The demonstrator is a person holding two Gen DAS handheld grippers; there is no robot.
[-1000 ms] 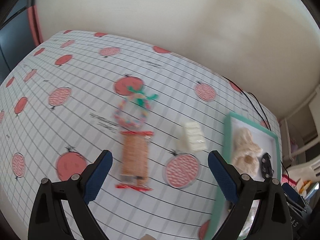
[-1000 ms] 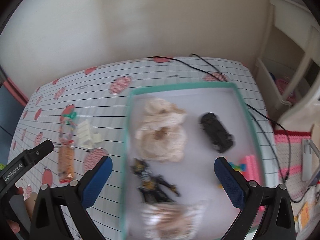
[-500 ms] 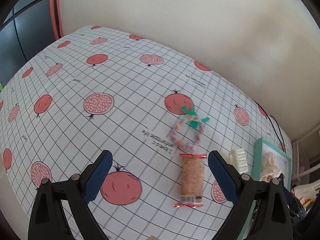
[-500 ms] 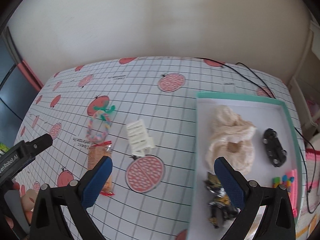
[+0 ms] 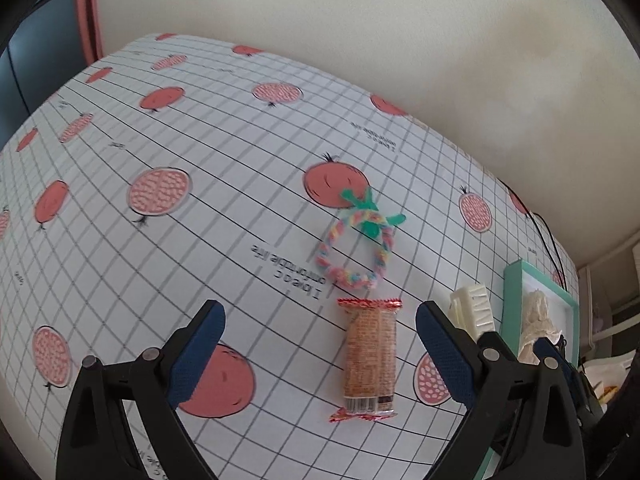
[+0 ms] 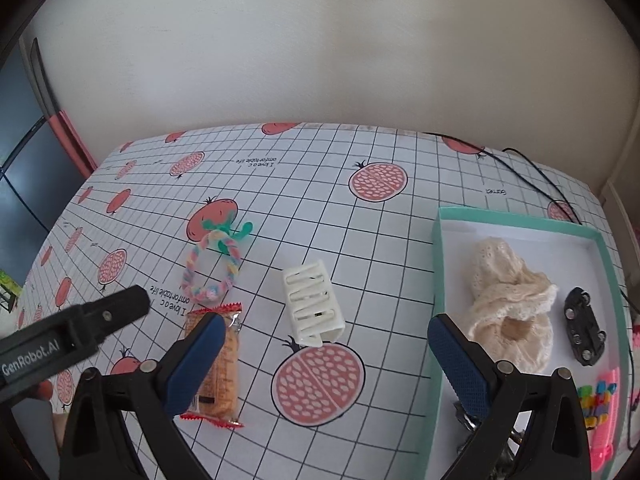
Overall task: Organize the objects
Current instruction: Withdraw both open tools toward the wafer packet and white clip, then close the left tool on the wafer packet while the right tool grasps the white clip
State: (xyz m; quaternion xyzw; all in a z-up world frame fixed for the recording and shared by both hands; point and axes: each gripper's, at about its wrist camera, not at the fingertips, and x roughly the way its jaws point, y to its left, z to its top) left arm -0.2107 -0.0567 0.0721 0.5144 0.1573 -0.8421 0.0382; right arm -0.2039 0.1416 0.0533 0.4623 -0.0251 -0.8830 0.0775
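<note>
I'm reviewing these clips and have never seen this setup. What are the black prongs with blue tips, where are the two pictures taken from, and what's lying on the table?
There is no robot here. A person holds a two-finger gripper in each hand, and each carries a wide-angle camera looking forward along its fingers. One picture comes from the left gripper, the other from the right gripper. The blue tips are the finger pads. Both grippers are open and hold nothing.

On the pomegranate-print tablecloth lie a wrapped snack bar, a braided pastel ring and a white hair clip. To the right, a teal-rimmed tray holds a cream lace cloth, a black toy car and some bright items that are partly hidden.
</note>
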